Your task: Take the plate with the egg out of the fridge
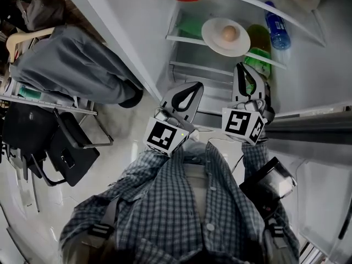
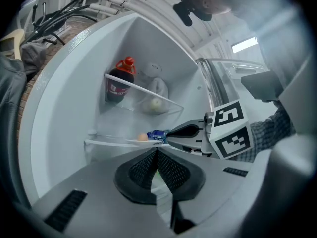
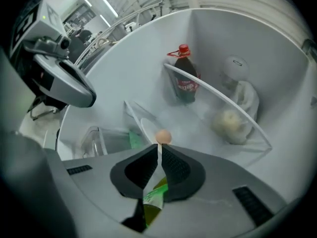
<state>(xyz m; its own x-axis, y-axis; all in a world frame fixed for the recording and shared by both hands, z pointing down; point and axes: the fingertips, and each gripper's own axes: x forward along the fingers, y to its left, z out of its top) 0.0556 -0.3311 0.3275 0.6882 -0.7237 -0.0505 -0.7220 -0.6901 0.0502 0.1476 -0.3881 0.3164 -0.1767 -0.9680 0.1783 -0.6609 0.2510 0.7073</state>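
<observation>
Left tool and right tool, both closed and empty, faced the far plate with egg, positioned for approach.

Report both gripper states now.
Left hand-held gripper: closed, empty.
Right hand-held gripper: closed but for a thin slit at the tips, nothing visibly gripped.

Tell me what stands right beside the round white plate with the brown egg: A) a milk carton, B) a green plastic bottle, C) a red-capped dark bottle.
B: in the head view the green plastic bottle stands just right of the round white plate holding the brown egg.
</observation>
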